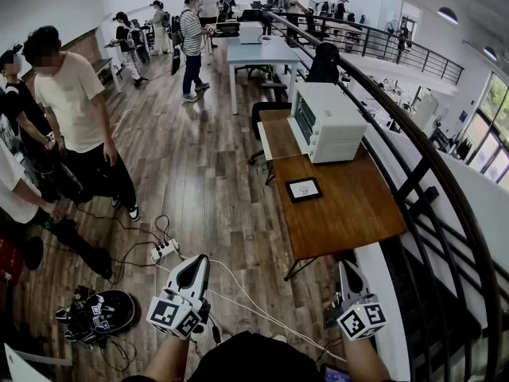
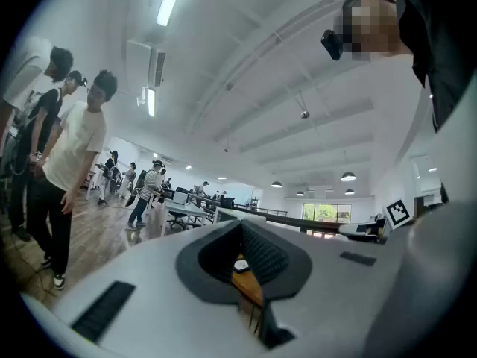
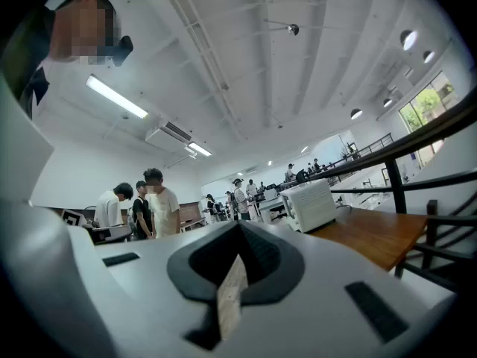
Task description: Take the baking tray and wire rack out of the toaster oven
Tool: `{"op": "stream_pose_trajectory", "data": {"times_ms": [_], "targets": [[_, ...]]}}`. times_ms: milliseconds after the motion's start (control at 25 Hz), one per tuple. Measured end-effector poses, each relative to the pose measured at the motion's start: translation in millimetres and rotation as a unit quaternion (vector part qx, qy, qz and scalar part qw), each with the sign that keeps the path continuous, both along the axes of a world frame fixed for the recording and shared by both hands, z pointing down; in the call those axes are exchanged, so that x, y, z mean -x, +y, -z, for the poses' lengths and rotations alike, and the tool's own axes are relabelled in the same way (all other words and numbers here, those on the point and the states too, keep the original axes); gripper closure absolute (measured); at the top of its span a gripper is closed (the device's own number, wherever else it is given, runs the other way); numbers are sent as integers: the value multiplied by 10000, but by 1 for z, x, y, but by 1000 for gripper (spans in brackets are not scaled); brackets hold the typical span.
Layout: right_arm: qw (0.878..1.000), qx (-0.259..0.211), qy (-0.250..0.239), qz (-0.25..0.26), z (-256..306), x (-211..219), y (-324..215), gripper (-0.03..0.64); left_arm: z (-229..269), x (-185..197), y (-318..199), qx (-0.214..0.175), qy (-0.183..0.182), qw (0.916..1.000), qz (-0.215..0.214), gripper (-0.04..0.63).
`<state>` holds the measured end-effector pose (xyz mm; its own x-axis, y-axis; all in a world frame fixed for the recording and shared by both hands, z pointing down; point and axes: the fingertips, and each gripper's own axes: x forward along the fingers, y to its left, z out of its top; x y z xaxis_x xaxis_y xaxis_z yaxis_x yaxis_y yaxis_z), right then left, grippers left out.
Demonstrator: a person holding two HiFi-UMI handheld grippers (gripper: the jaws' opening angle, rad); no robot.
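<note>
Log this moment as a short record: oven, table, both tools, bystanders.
toaster oven: white, at the far end of the wooden table, door looks shut
tray and rack: not visible
tablet: dark-framed, flat on the table, nearer than the oven
left tool: shut, empty, short of the table
right tool: shut, empty, by the table's near end
bystanders: several, on the floor at left

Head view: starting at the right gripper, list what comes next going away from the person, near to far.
right gripper → wooden table → tablet → toaster oven → grey table
</note>
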<state>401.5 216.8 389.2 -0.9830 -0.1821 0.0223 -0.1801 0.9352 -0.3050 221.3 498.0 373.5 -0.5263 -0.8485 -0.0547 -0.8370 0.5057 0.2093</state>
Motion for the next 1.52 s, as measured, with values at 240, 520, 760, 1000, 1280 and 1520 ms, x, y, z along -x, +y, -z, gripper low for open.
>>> {"op": "stream_pose_trajectory", "data": {"times_ms": [240,520,760,1000,1280,1520], "targets": [[10000,-1,-91,1,-1,-6,-8,621,1,-9,-18,124,-146,9998,-49,584],[9996,229,-87,145,-10,-17,-10,621,-4,-23,-26,202,-51,9998,-5,583],[9992,311,-71,231,-19,-31,-13,618,-15,-39,-33,352,-7,9993,86,583],[9993,232,-212,213,-17,-21,-13,515,-20,-31,-42,397,159,9990,139,538],[9990,29,-423,-168,-8,33,-9,353,-19,36,-43,132,24,9999,102,313],[9992,-252,-257,-192,2,110,3,347,-23,114,-31,75,54,10000,-28,313]]}}
